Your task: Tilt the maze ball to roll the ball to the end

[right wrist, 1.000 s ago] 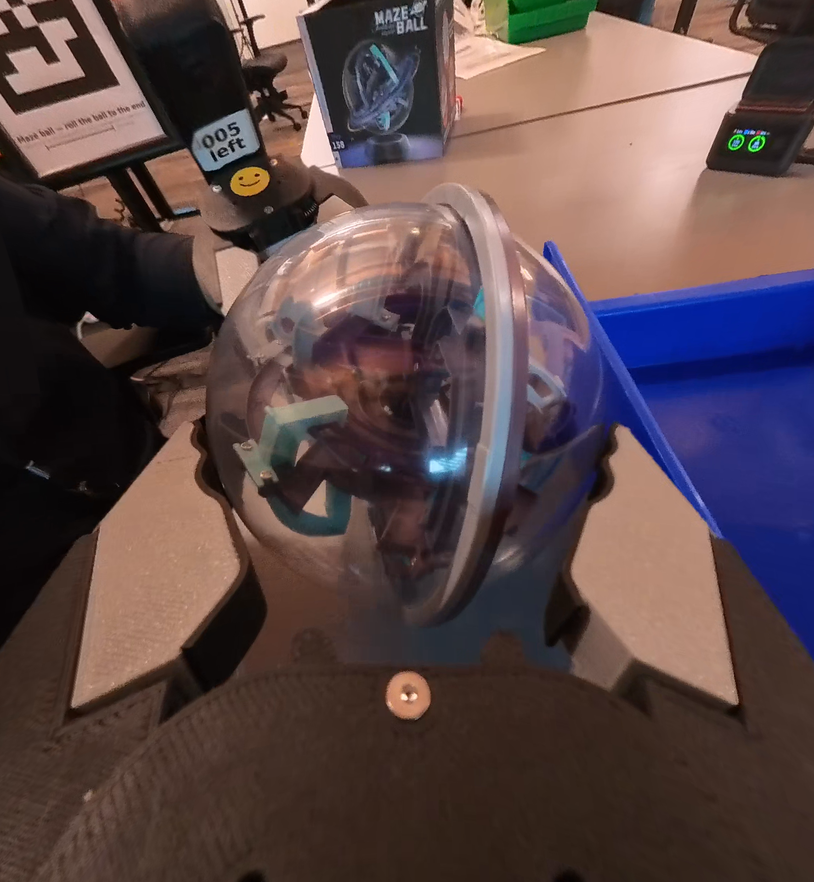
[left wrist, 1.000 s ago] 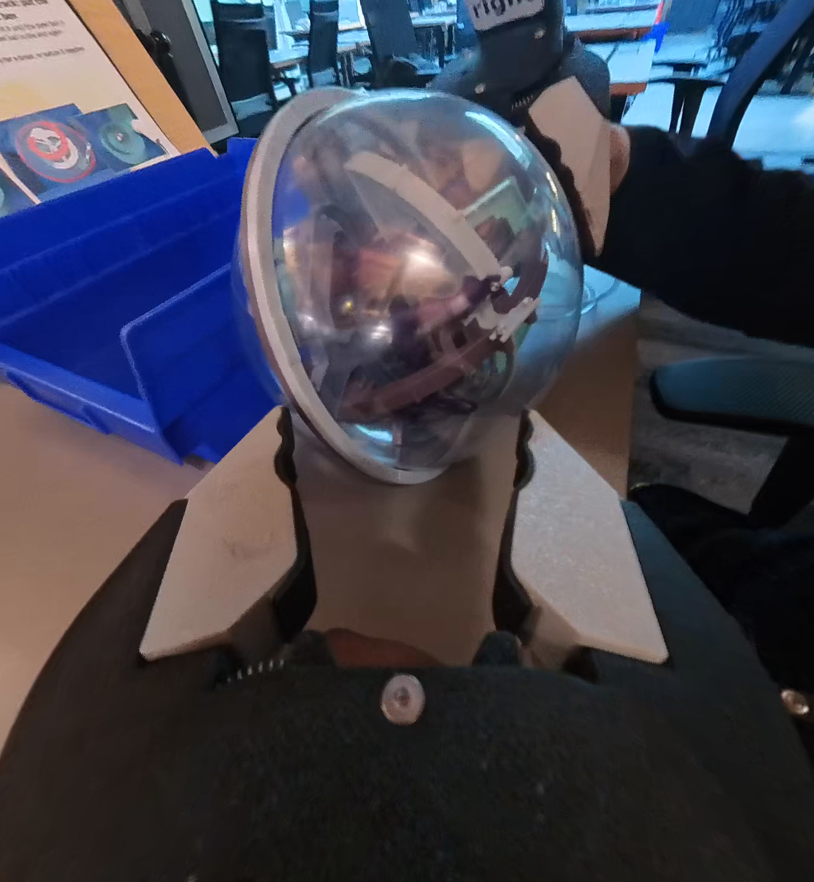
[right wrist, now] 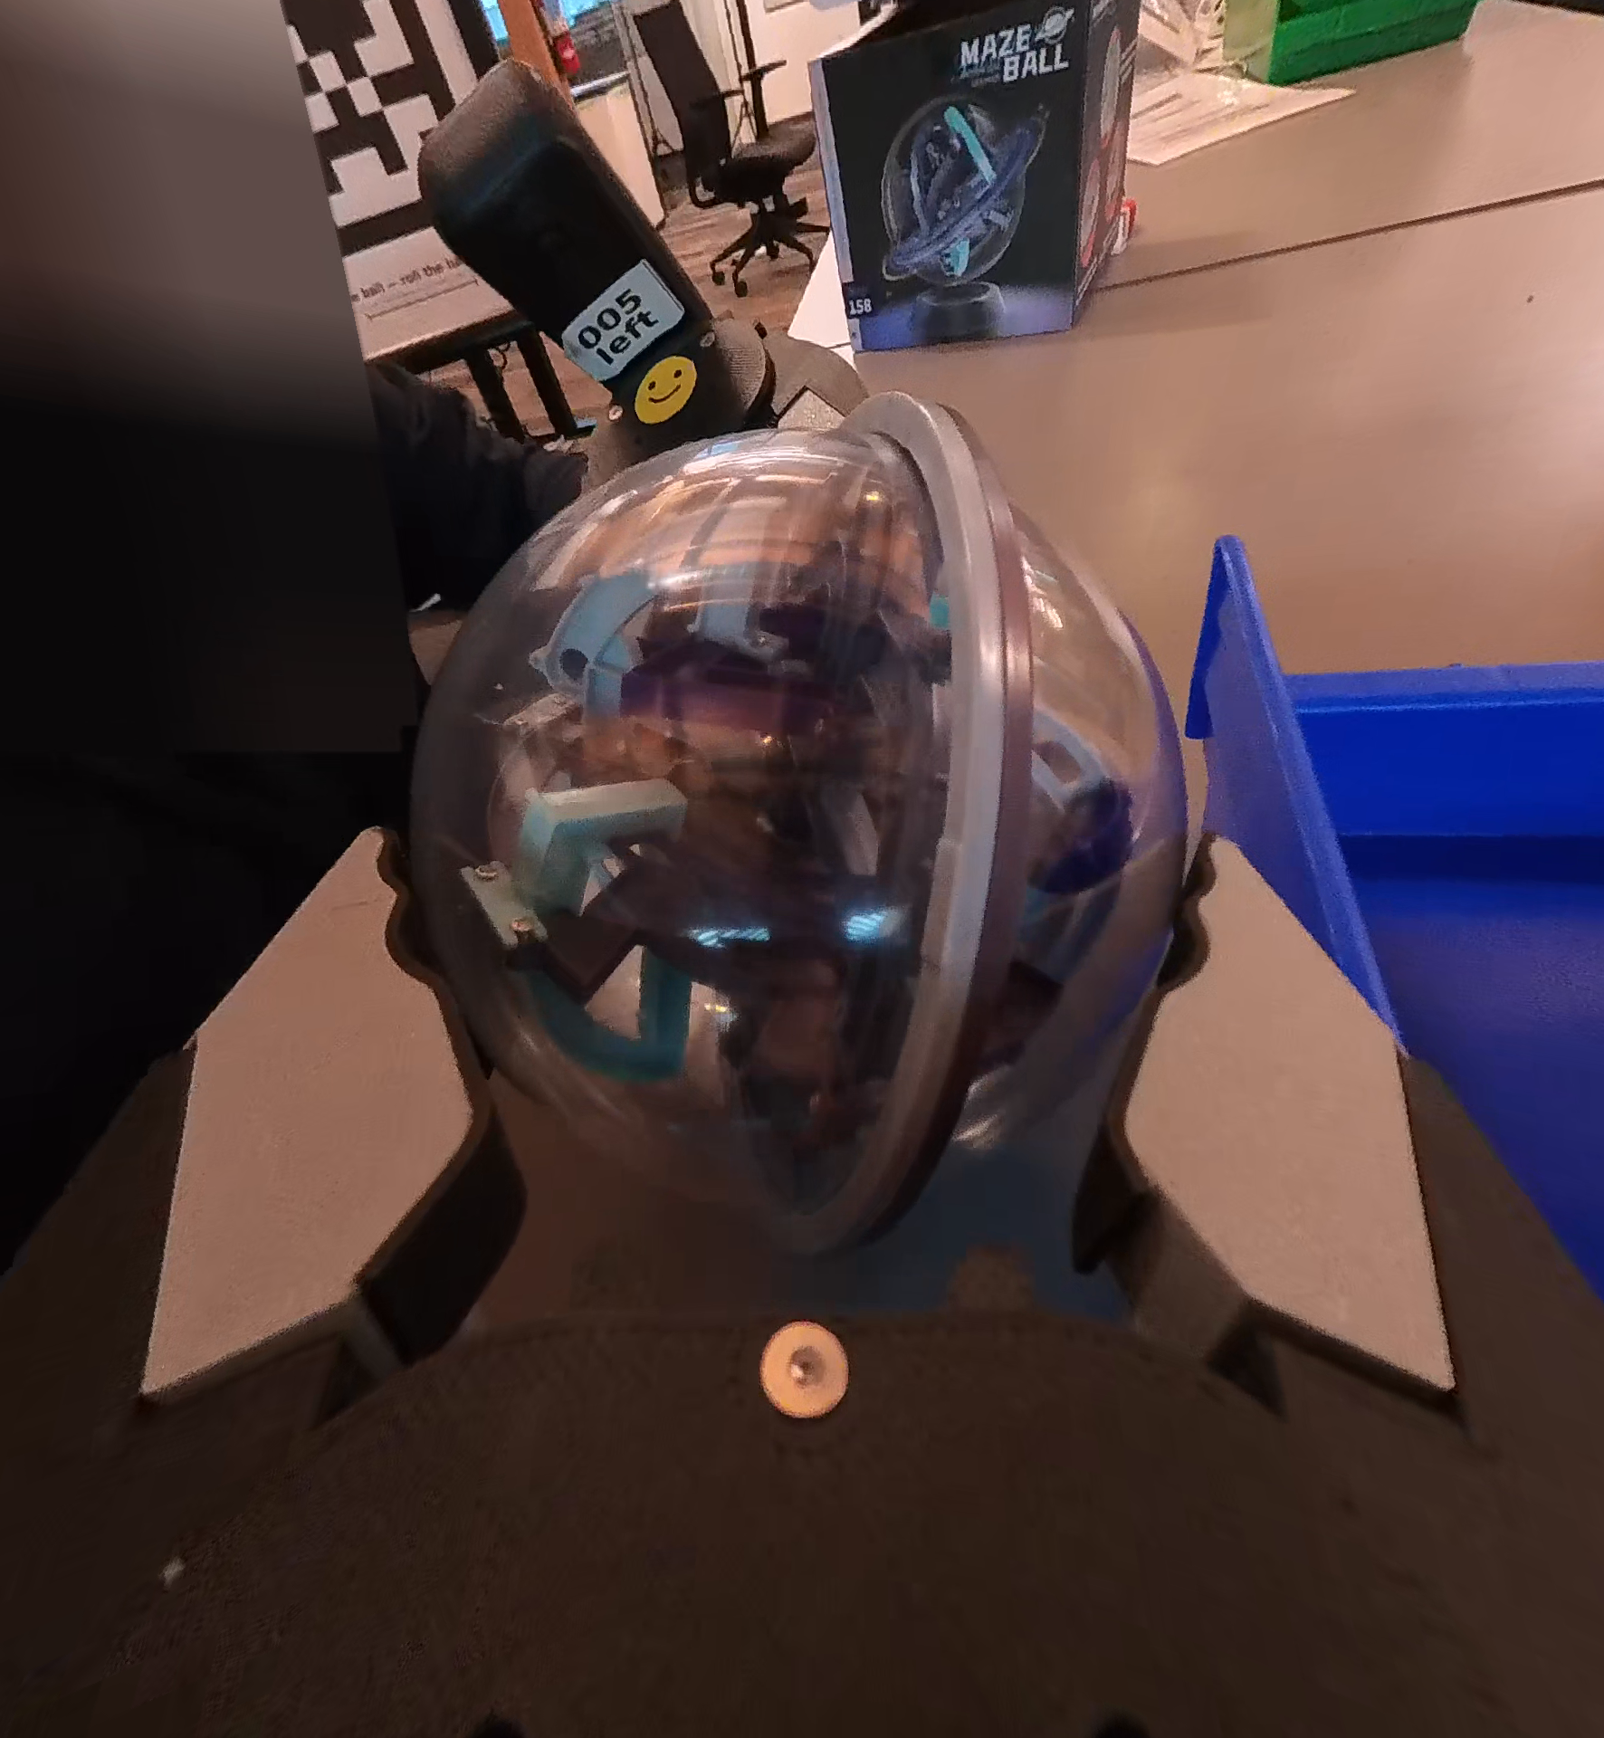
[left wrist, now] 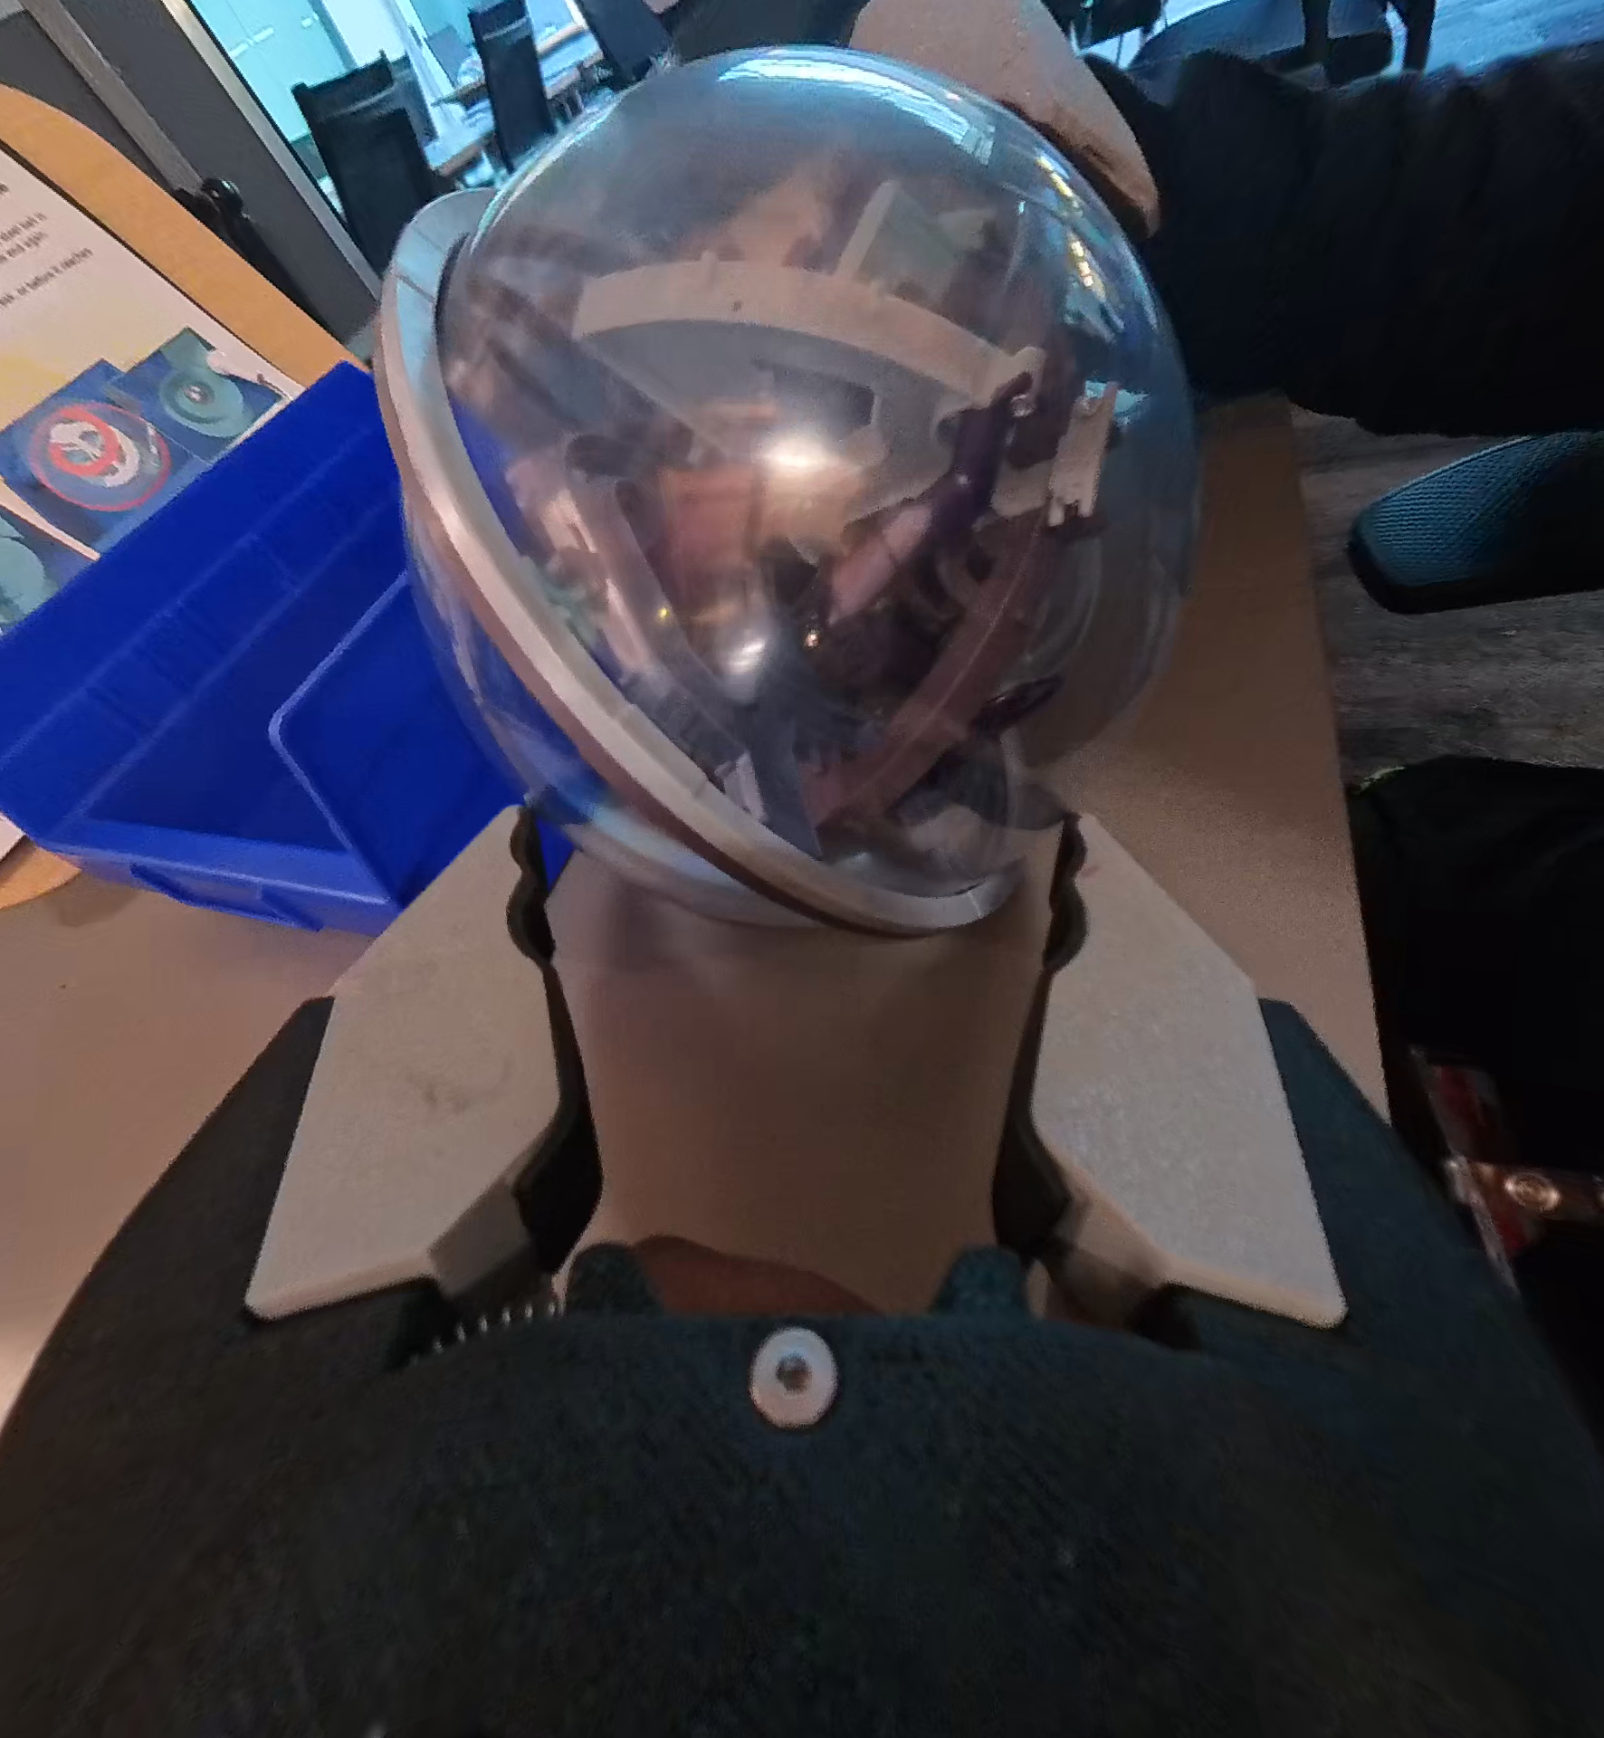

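The maze ball [right wrist: 779, 828] sits between the right gripper's [right wrist: 794, 903] fingers, above the table [right wrist: 1344, 423]. The bin [right wrist: 1485, 752] stands just right of it. The left gripper [right wrist: 591, 310] lies behind the ball, and the maze ball's box [right wrist: 967, 169] stands farther back on the table.

Right tongs [right wrist: 803, 903] spread wide, both pads pressed on the clear maze ball [right wrist: 779, 828], left tongs [left wrist: 794, 846] parted beneath it, dark sleeve [left wrist: 1400, 235] behind

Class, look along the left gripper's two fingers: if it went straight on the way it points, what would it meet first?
Most likely the clear maze ball, directly ahead of the left gripper at its fingertips.
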{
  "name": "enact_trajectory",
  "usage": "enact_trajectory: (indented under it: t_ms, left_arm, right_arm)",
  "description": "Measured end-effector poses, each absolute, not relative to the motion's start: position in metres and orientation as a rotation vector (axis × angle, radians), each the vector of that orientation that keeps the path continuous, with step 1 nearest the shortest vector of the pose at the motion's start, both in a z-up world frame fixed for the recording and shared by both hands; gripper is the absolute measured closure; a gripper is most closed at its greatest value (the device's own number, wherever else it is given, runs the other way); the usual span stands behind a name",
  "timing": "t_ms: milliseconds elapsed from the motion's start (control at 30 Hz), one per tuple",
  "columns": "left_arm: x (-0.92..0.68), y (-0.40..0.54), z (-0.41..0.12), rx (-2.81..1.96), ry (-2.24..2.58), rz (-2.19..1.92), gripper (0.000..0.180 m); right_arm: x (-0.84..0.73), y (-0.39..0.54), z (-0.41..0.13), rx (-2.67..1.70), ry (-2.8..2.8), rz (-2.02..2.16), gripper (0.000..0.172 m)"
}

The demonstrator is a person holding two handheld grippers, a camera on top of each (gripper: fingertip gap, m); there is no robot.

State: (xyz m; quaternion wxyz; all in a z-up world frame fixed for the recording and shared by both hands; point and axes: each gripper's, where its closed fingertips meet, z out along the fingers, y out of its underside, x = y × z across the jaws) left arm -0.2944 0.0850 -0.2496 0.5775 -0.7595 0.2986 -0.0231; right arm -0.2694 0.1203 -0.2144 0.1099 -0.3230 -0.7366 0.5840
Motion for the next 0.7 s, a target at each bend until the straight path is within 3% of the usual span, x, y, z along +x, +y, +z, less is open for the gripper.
enact_trajectory:
  t_ms: [367, 700]
  left_arm:
    - [-0.2865, 0.0898, -0.2405, -1.686, 0.719, -0.009, 0.065]
    - [-0.2881, 0.0894, -0.2392, -1.667, 0.711, 0.041, 0.065]
  right_arm:
    - [-0.2651, 0.1222, -0.2154, -0.922, -2.161, 1.709, 0.020]
    - [-0.2664, 0.1248, -0.2129, -0.881, -2.127, 1.709, 0.023]
